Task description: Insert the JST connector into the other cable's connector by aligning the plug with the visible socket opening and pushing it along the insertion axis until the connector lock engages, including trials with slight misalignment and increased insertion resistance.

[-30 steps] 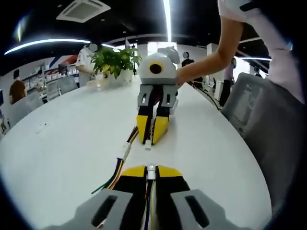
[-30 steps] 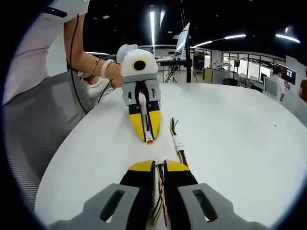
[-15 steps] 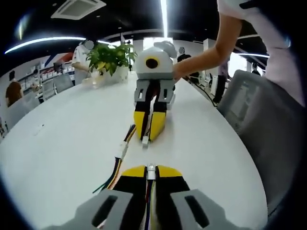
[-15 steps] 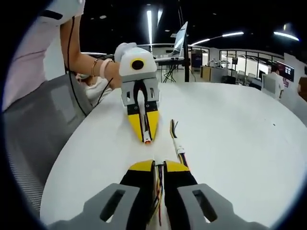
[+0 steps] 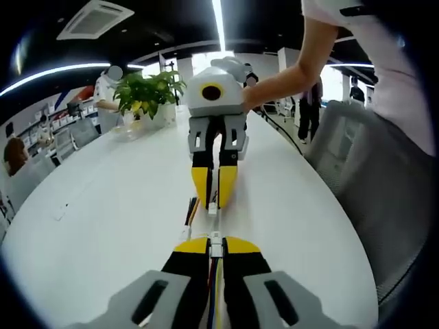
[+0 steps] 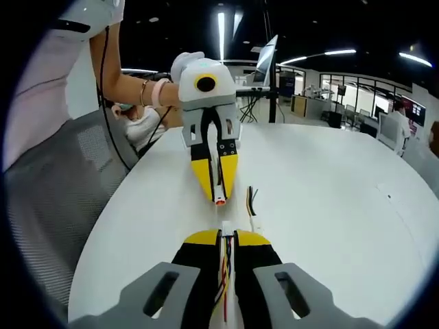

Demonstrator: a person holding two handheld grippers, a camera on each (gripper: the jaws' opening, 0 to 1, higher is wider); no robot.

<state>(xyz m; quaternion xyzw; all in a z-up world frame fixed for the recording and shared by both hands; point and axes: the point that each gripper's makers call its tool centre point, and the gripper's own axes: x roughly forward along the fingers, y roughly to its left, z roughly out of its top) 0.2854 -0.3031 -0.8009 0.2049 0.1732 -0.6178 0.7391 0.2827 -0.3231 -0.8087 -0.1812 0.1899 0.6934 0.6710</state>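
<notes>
1. In the left gripper view, the left gripper [image 5: 216,241] rises from the near edge with its yellow-tipped jaws closed on a cable; coloured wires run back between the jaws, and a small white connector [image 5: 216,239] sticks out at the tips.
2. Just beyond it, the right gripper [image 5: 213,204] points back toward the camera above the white bench [image 5: 103,226]. Its jaws are also closed, and a small white plug [image 5: 212,208] shows at its tips. The two connectors face each other almost on one line, near but with a short gap between them; they are not joined.
3. A loose cable with coloured wires [image 5: 190,212] lies on the bench just left of this gap.
4. Farther away, a hand [image 5: 236,72] holds the right gripper's white body, and a potted plant [image 5: 145,92] stands at the far left of the bench.
5. In the right gripper view, the right gripper [image 6: 226,236] is at the near edge, jaws closed on its wires, with the white plug [image 6: 226,228] at the tips.
6. Just beyond, the left gripper [image 6: 219,199] points toward the camera, closed, and an orange-looking end [image 6: 220,201] shows at its tip. It is near the plug but apart from it.
7. The loose cable [image 6: 252,209] lies just to the right of both tips.
</notes>
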